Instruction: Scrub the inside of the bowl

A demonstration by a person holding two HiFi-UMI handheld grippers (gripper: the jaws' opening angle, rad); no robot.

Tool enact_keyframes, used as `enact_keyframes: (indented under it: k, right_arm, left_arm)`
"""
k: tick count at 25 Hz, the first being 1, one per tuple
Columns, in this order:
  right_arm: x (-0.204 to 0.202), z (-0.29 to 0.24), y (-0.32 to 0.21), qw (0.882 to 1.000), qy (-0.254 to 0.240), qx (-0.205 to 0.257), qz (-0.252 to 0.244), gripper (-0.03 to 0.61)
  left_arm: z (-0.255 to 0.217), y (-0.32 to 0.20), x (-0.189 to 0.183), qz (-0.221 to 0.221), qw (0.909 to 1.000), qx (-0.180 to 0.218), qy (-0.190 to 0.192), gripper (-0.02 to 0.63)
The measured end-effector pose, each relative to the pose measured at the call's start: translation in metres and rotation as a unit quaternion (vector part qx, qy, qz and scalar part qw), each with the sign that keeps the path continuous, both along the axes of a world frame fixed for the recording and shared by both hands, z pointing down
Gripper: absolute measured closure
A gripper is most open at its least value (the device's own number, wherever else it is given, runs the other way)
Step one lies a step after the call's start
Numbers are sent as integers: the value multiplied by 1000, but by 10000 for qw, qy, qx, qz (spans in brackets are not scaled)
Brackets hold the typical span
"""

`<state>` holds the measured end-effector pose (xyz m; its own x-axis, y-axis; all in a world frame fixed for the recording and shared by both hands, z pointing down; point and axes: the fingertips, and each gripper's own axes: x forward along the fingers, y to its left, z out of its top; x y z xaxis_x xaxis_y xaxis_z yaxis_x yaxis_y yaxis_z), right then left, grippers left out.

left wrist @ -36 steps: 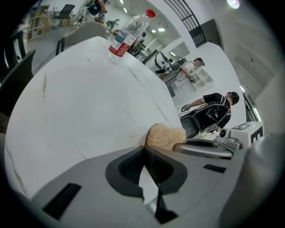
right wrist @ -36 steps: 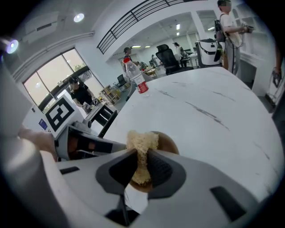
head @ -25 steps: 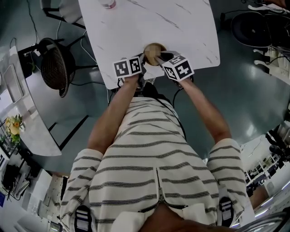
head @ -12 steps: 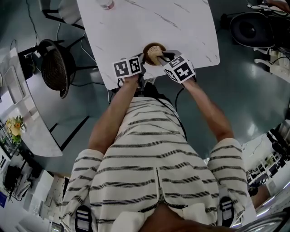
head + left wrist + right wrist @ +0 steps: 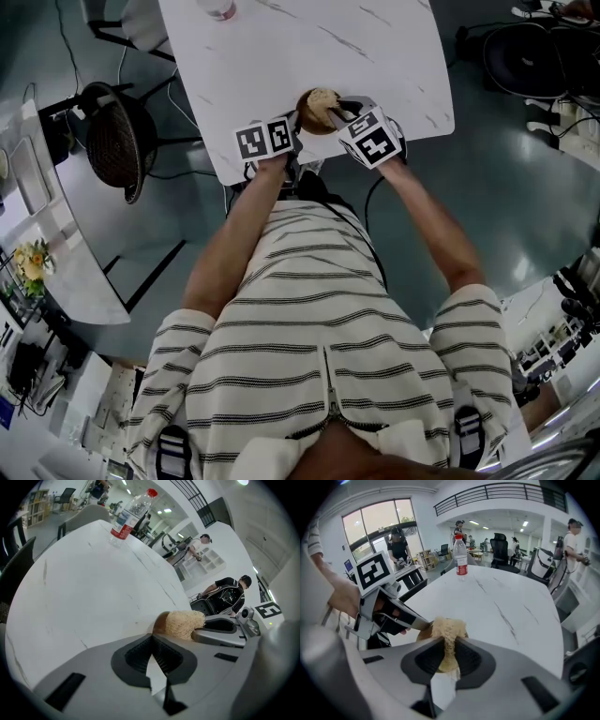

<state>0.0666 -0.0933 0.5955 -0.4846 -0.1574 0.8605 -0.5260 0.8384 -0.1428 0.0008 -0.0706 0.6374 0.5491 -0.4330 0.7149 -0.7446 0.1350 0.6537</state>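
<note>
A small brown wooden bowl (image 5: 309, 112) stands near the front edge of the white marble table (image 5: 281, 56). A pale fibrous scrubber (image 5: 323, 99) lies in it. My right gripper (image 5: 336, 111) is shut on that scrubber (image 5: 447, 632), which bulges out past the jaws over the bowl (image 5: 423, 634). My left gripper (image 5: 298, 122) is at the bowl's left side. In the left gripper view its jaws meet at the bowl's rim (image 5: 161, 622), with the scrubber (image 5: 185, 623) just beyond. Most of the bowl is hidden behind the jaws in both gripper views.
A plastic water bottle (image 5: 461, 555) with a red cap stands at the table's far side (image 5: 217, 7). A dark mesh chair (image 5: 112, 141) is on the floor to the left. People and office chairs are in the background beyond the table.
My right gripper has shifted slightly over the bowl with the scrubber in it. The left gripper has stayed at the bowl's rim.
</note>
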Motion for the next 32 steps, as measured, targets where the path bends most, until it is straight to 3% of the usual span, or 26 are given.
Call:
enact_keyframes:
  k: [14, 24, 32]
  right_arm:
    - [-5, 4, -17, 9995, -118, 156, 233, 503]
    - [-14, 4, -13, 9952, -593, -385, 679, 503]
    - [-19, 7, -1, 9919, -783, -739, 677, 503]
  left_arm:
    - [1, -1, 4, -45, 10000, -25, 67, 607]
    - [-1, -1, 4, -111, 9998, -35, 142, 606]
    - [0, -2, 3, -124, 9998, -30, 139, 607]
